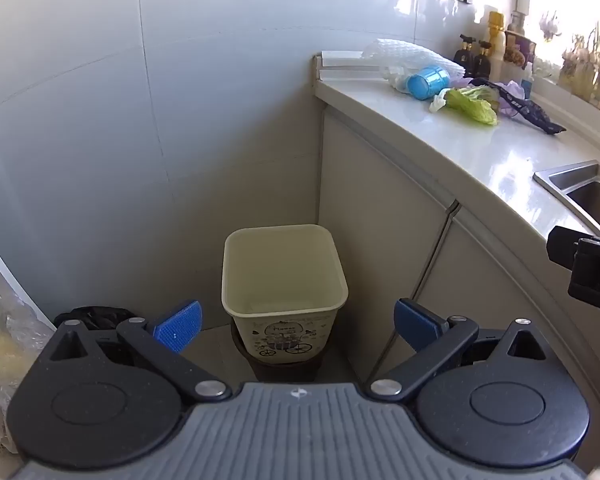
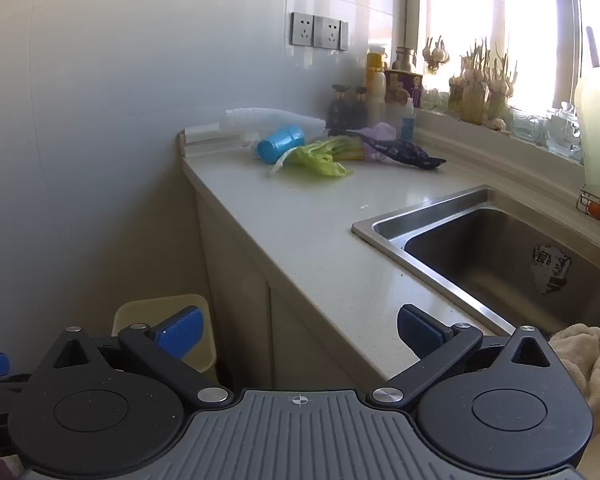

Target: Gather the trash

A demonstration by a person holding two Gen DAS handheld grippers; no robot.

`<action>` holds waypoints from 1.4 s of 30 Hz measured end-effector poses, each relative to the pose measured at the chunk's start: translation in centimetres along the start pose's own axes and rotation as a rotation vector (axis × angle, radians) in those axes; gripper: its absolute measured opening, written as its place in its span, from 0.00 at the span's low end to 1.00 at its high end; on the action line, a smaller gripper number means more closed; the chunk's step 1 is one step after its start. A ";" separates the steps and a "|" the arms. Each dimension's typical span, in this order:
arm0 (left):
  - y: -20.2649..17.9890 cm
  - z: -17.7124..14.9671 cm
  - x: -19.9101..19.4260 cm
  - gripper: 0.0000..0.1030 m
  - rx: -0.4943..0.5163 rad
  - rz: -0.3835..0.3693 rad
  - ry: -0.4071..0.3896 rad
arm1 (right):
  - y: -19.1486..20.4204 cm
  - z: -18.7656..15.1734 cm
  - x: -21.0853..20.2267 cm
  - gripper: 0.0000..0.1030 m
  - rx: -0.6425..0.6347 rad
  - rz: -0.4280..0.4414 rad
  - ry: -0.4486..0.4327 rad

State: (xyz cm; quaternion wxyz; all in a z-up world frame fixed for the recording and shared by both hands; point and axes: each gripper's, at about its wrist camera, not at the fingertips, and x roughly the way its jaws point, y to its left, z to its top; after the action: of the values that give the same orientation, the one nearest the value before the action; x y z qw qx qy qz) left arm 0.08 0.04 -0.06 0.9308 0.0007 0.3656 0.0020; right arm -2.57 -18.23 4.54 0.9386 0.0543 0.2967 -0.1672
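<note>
— Two tools, how do they stand?
— Left tool (image 1: 296,322) and right tool (image 2: 300,334) both gape wide, nothing between the pads.
— Where is the trash?
— On the tabletop (image 2: 300,232), at one o'clock from the right tool: a blue cup (image 2: 281,143) on its side, green leaves (image 2: 320,158) touching it, a dark wrapper (image 2: 404,154) just beyond.
— And the bin?
— Cream bin (image 1: 284,276) on the floor, at twelve o'clock from the left tool.
</note>
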 end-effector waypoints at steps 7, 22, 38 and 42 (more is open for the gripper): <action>0.3 0.1 -0.6 1.00 0.004 -0.001 -0.015 | 0.1 0.0 0.2 1.00 -0.005 -0.001 0.006; -0.3 -0.1 0.0 1.00 0.008 0.005 -0.004 | 0.1 -0.1 -0.3 1.00 -0.009 0.002 0.000; 0.0 -0.3 0.3 1.00 0.000 0.002 -0.001 | 0.2 0.1 0.0 1.00 -0.018 0.005 0.003; 0.0 -0.2 0.3 1.00 0.001 0.002 0.000 | 0.1 0.1 -0.1 1.00 -0.016 0.008 0.001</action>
State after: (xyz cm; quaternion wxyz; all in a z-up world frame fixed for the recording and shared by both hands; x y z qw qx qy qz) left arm 0.15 0.05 -0.43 0.9308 0.0014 0.3655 0.0027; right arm -2.54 -18.09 4.64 0.9395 0.0479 0.2984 -0.1612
